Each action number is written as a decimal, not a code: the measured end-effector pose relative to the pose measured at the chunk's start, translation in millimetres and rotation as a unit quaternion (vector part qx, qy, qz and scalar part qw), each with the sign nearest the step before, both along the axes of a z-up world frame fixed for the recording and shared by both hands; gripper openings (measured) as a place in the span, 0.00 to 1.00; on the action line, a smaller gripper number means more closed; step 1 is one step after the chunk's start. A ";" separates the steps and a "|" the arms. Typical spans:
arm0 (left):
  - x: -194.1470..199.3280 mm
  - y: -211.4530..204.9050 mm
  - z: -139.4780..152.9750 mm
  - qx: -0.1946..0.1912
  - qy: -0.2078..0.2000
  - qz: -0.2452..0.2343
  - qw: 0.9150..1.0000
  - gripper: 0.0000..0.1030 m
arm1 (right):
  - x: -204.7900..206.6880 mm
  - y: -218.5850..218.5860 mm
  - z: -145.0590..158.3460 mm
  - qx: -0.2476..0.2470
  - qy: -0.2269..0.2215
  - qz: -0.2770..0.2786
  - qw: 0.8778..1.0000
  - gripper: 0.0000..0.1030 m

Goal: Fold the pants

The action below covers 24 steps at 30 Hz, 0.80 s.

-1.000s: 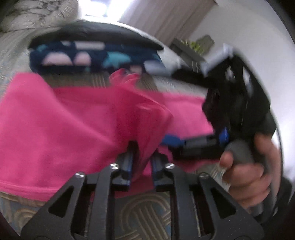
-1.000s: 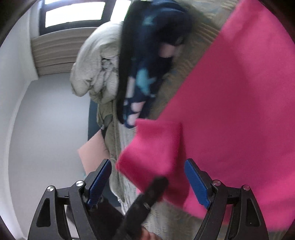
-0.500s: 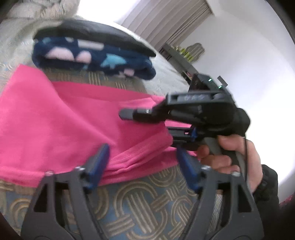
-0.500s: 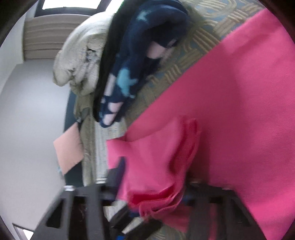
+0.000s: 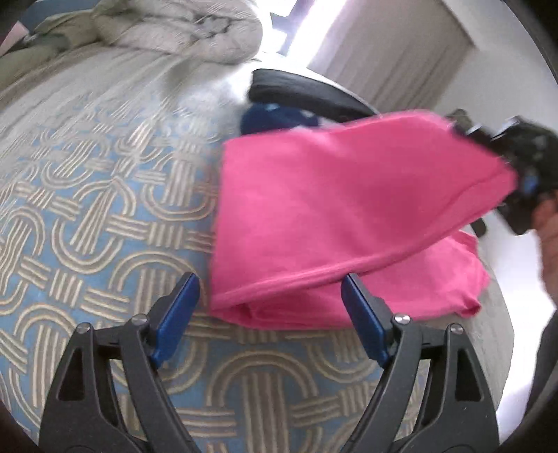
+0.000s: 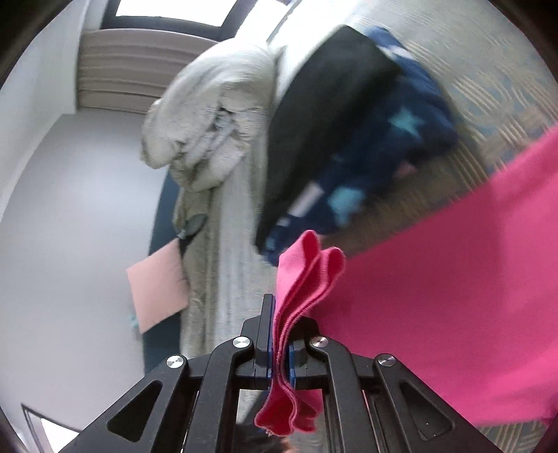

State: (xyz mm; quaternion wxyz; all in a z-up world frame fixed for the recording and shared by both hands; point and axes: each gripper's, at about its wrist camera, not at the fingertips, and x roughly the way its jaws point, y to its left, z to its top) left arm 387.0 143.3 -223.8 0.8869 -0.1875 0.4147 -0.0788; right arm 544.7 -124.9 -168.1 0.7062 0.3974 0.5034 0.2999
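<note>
The bed (image 5: 104, 216) is the biggest thing here, covered by a blue spread with looping tan bands all over it. At the far end a pale grey duvet (image 5: 181, 28) is bunched into a big lump. Next come the pink pants (image 5: 331, 216), lying on the spread near its right edge. They are folded over on themselves — the bottom layers lie flat on the bed, and the top layer is pulled up and off to the right, so it slopes like a little tent. Just behind the pants sits a dark blue garment with light stars (image 6: 383, 156), and a folded black garment (image 6: 324, 115) lies on top of it. A pink pillow (image 6: 157, 282) shows by the far side of the bed, low down near the wall. The right gripper (image 6: 279, 362) is clamped tight on a bunched corner of the pants, with the pink cloth squeezed between its blue pads (image 6: 292, 362) and sticking out in ruffles above and below them. From the left camera that gripper is a blurry black shape at the lifted corner, with a bit of the person's right hand (image 5: 547, 230) beside it. The left gripper (image 5: 268, 313) has its jaws spread wide and grips nothing — it hangs just above the spread, with the near folded edge of the pants between its two blue pads (image 5: 174, 313).
</note>
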 end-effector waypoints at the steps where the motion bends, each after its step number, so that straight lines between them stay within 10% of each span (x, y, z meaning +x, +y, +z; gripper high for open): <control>1: 3.2 -3.2 -3.6 0.004 0.007 0.001 1.000 0.81 | 0.1 2.4 5.5 0.002 -0.003 0.001 1.000 0.04; 14: 18.1 -22.5 -10.1 0.049 0.022 -0.006 0.999 0.81 | 6.2 25.9 55.1 0.032 -0.015 0.014 0.999 0.04; 24: 14.6 16.3 -12.4 0.014 0.021 0.100 0.995 0.81 | 3.1 28.0 98.0 0.025 -0.052 0.021 0.998 0.04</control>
